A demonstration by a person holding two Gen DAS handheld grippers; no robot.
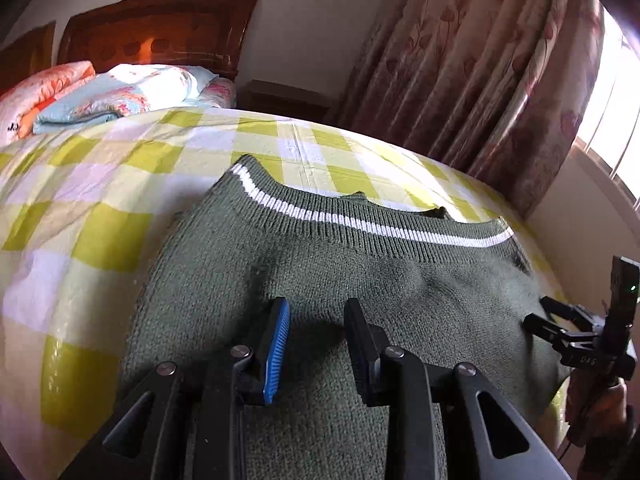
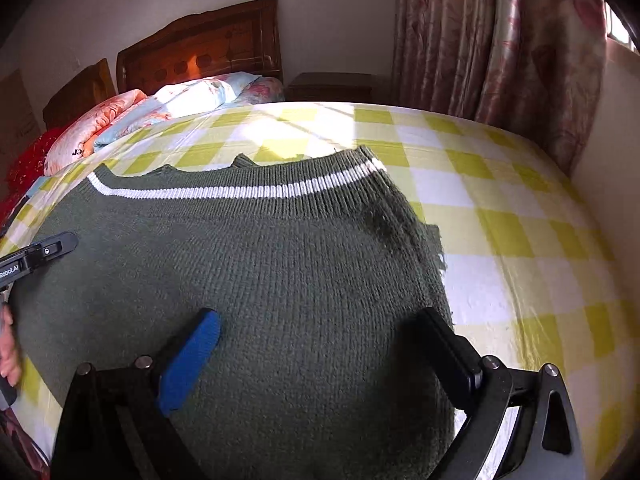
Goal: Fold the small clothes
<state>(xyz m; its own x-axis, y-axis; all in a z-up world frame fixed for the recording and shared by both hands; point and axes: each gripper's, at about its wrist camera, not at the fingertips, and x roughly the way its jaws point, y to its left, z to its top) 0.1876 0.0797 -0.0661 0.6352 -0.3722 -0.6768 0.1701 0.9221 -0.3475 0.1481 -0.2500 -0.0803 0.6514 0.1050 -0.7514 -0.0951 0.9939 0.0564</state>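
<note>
Knitwear fills both views — a dark green sweater (image 1: 340, 264) with a white stripe (image 2: 240, 191) near its far ribbed edge, spread flat on the bed (image 2: 500, 216) with its yellow-checked sheet. The left gripper (image 1: 316, 332) hovers over the near part of the sweater, jaws a narrow gap apart, nothing pinched between them. The right gripper (image 2: 320, 340) — jaws spread wide, released — hangs above the sweater's right side. Beyond both jaws lie folded quilts (image 1: 116, 92).
</note>
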